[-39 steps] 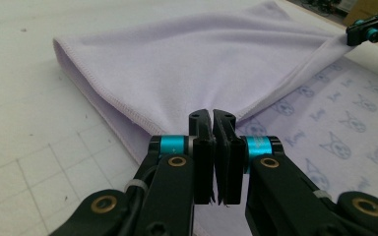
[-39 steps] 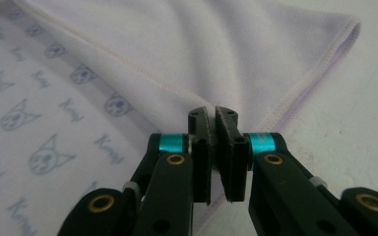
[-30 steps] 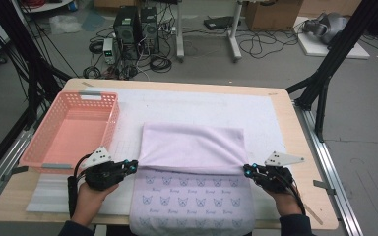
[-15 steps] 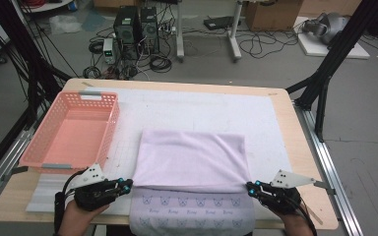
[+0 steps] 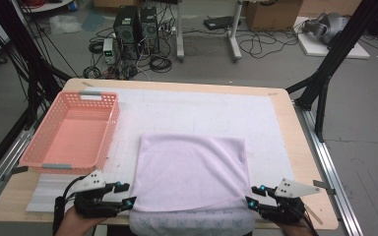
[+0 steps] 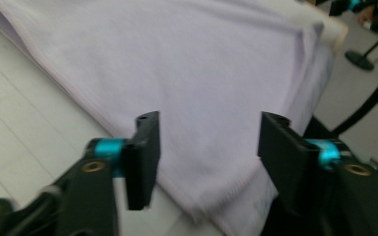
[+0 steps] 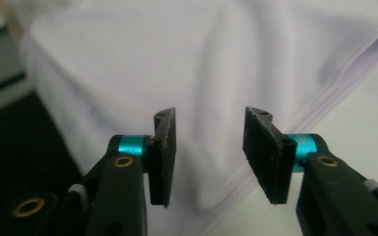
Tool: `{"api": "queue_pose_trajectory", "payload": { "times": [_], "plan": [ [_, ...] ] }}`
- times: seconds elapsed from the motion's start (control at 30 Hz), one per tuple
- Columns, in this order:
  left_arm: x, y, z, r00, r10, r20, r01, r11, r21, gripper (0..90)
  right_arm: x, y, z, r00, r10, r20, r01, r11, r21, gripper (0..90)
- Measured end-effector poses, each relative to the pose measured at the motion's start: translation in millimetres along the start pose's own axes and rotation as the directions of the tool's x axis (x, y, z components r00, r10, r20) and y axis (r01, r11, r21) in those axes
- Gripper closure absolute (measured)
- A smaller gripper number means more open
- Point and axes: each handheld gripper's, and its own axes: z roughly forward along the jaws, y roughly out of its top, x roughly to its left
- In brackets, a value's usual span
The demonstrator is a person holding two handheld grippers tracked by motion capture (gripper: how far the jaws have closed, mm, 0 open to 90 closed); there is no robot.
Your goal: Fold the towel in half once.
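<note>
A lavender towel (image 5: pixel 192 169) lies folded on the white mat, and its printed lower layer hangs over the table's near edge. My left gripper (image 5: pixel 126 193) sits at the towel's near left corner. Its jaws have just been opening and now stand apart above the cloth (image 6: pixel 192 64) without pressing on it. My right gripper (image 5: pixel 252 195) is at the near right corner. Its jaws have also just been opening, and the towel's layered edge (image 7: pixel 226 59) lies loose beyond them. In the gripper views, the left gripper (image 6: pixel 206 147) and the right gripper (image 7: pixel 209 147) both show a clear gap.
A pink plastic basket (image 5: pixel 71 130) stands on the table's left side. The white mat (image 5: pixel 202 113) covers most of the wooden table (image 5: pixel 305 147). Black frame posts rise at both sides, and computers and cables sit on the floor behind.
Both hands drew the towel's folded edge toward the near table edge. Both pairs of jaws were shut on its corners, then opened and let go, and the towel now lies flat.
</note>
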Motion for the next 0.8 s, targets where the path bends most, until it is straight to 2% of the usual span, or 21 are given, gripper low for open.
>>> {"api": "queue_pose_trajectory", "payload": {
  "times": [0.1, 0.2, 0.3, 0.43, 0.53, 0.57, 0.63, 0.7, 0.77, 0.8],
  "plan": [
    [10.7, 18.3, 10.5, 0.9992, -0.009, -0.038, 0.007, 0.9987, -0.051, 37.9, -14.3, 12.1, 9.4, 0.9946, 0.047, 0.093, -0.044, 0.998, -0.038, 52.8],
    [22.0, 33.1, 26.0, 0.9960, -0.044, -0.078, 0.037, 0.9946, -0.097, 37.3, -32.7, 22.3, 32.4, 0.9775, 0.079, 0.196, -0.075, 0.997, -0.026, 55.0],
    [30.7, 42.0, 40.3, 0.9923, -0.070, -0.102, 0.058, 0.9912, -0.119, 36.9, -49.1, 29.6, 56.3, 0.9625, 0.083, 0.258, -0.086, 0.996, 0.003, 59.6],
    [39.1, 47.5, 56.1, 0.9883, -0.095, -0.120, 0.081, 0.9899, -0.117, 36.8, -62.3, 36.1, 78.7, 0.9558, 0.095, 0.278, -0.109, 0.993, 0.034, 62.5],
    [45.2, 48.8, 63.4, 0.9865, -0.100, -0.129, 0.087, 0.9907, -0.105, 36.6, -72.1, 37.2, 92.6, 0.9456, 0.104, 0.308, -0.130, 0.989, 0.066, 63.6],
    [47.3, 48.9, 64.8, 0.9856, -0.101, -0.136, 0.087, 0.9912, -0.099, 36.6, -74.8, 37.0, 95.5, 0.9457, 0.113, 0.305, -0.141, 0.987, 0.072, 65.6],
    [52.3, 49.4, 66.9, 0.9837, -0.102, -0.148, 0.088, 0.9912, -0.098, 36.5, -78.9, 36.2, 98.5, 0.9484, 0.098, 0.302, -0.133, 0.986, 0.099, 85.1],
    [56.6, 50.8, 68.5, 0.9815, -0.102, -0.162, 0.086, 0.9911, -0.101, 36.5, -83.5, 35.5, 97.0, 0.9445, 0.087, 0.317, -0.129, 0.985, 0.114, 86.7],
    [61.0, 53.0, 70.6, 0.9789, -0.097, -0.180, 0.081, 0.9919, -0.098, 36.5, -90.3, 34.9, 93.3, 0.9420, 0.114, 0.316, -0.156, 0.982, 0.111, 86.3],
    [63.1, 54.3, 71.9, 0.9767, -0.103, -0.188, 0.085, 0.9913, -0.100, 36.5, -92.3, 34.9, 91.9, 0.9435, 0.125, 0.307, -0.167, 0.980, 0.112, 82.0]
  ]
}}
